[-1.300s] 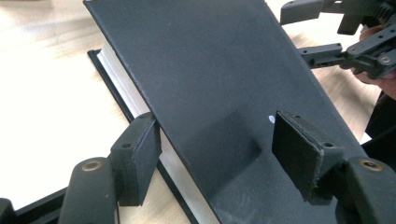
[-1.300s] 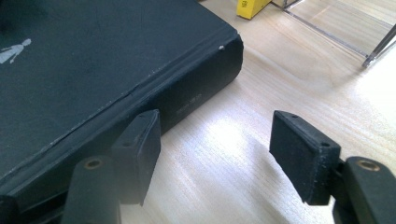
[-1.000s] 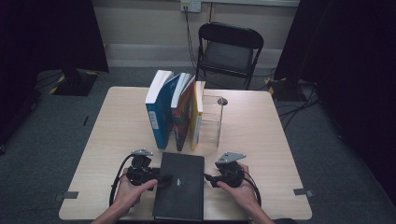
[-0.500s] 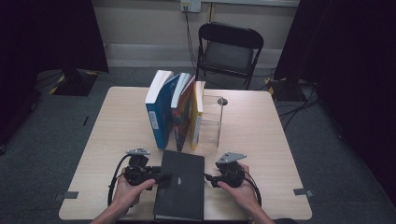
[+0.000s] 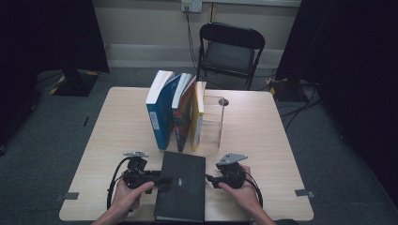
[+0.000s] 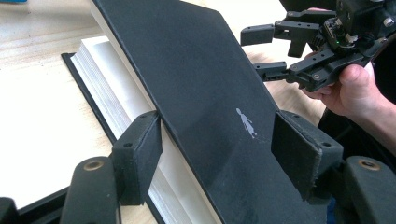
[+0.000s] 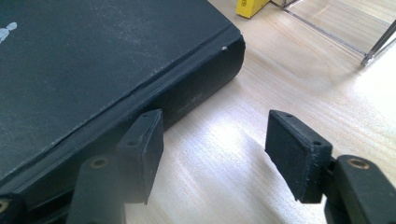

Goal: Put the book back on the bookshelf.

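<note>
I see a black book (image 6: 205, 93) with a matt cover, a bit dusty and scuffed, and plain white paper pages (image 6: 116, 88) inside. My table (image 7: 261, 93) is pale wood, smooth with a soft shine. The gripper pads (image 7: 299, 154) look like dull black plastic, a little rough. The bookend (image 5: 212, 123) by the standing books is clear, shiny plastic.

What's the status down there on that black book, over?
Left tongs open, straddling the lifted cover of the black book. Right tongs open beside its spine, jaws just closing, nothing between. Row of standing books behind, apart.
</note>
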A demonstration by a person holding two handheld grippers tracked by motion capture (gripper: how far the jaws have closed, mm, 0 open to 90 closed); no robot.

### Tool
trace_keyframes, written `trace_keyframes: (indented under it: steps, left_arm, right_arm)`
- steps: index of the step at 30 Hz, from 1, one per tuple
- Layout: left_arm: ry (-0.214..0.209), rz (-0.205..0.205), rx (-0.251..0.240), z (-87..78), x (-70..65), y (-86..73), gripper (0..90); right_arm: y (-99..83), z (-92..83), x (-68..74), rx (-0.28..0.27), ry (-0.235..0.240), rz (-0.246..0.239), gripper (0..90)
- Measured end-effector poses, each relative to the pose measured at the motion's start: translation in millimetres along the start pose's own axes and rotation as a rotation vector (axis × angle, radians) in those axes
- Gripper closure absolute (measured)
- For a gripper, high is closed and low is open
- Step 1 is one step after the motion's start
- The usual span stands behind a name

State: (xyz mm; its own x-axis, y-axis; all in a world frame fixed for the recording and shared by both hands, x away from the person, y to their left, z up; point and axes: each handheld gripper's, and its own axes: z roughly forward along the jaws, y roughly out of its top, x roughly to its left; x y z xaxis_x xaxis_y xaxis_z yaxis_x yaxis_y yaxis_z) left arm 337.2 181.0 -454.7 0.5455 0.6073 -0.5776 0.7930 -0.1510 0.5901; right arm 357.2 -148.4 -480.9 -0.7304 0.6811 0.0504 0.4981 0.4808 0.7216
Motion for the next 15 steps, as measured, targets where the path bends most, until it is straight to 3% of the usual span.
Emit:
trace_keyframes:
  steps: [4, 15]
  left_arm:
    - [-0.022, -0.033, -0.01, -1.9, 0.6, -1.4, 33.8]
    - [-0.072, -0.053, -0.012, -1.8, 0.6, -2.9, 33.7]
  right_arm:
    - [-0.1, -0.1, 0.5, -0.001, -0.001, 0.001, 37.4]
    - [-5.8, -4.1, 2.9, 0.017, 0.003, -0.013, 39.6]
